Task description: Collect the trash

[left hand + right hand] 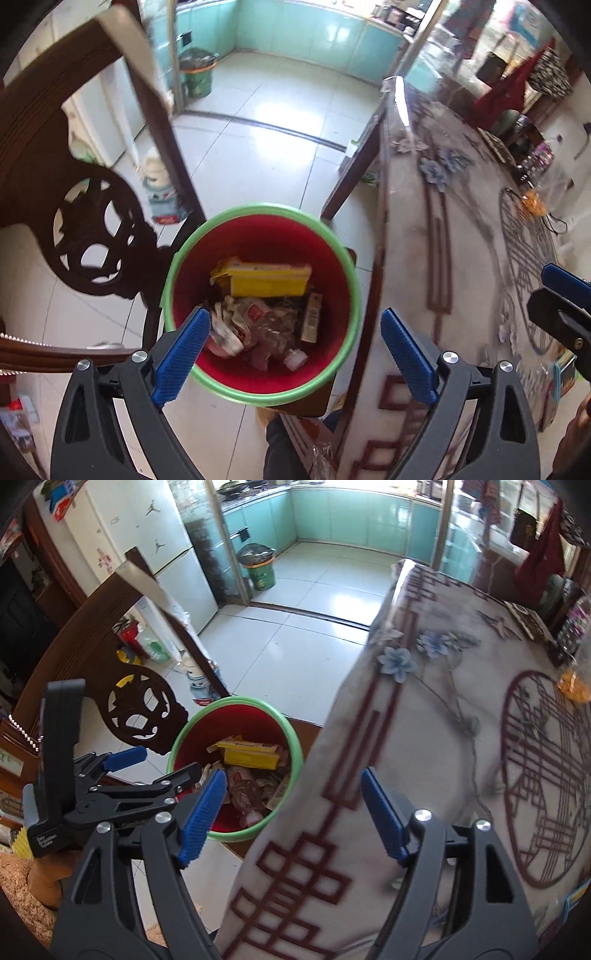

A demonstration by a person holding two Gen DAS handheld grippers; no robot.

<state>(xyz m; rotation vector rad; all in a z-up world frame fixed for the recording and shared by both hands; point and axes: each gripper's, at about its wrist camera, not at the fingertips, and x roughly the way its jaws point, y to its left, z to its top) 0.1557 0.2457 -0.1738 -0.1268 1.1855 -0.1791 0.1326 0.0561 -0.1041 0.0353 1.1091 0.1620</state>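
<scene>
Nearest the lens in the left wrist view we note the left hand-held gripper (pixel 293 354), jaws spread wide with nothing between the blue pads; it hangs directly above the bin (pixel 260 306) and points steeply down into it. No earlier picture is to hand, so we record only the open state.

Left to right in that view: a dark carved chair (pixel 92 236) stands just beside the bin on its left; the bin itself, red inside with a green rim, sits on the floor (pixel 258 147) close against the edge of the surface (pixel 461 258), which fills the right side under a patterned cloth.

Bin contents, as far as we can tell: a yellow box (pixel 267 278) lying across the far side, long axis running left to right; crumpled wrappers (pixel 236 325) below it; a small carton (pixel 312 317) upright against the right wall.

In the right wrist view the right hand-held gripper (pixel 293 814) is likewise open and empty, over the edge of the surface, with the bin to its left and lower. The left one is plainly the nearer to the bin.

Judgement: the bin holds what was collected; any further trash would lie to the right, on the surface. An orange object (pixel 574 688) at the far right edge is too blurred to identify.
</scene>
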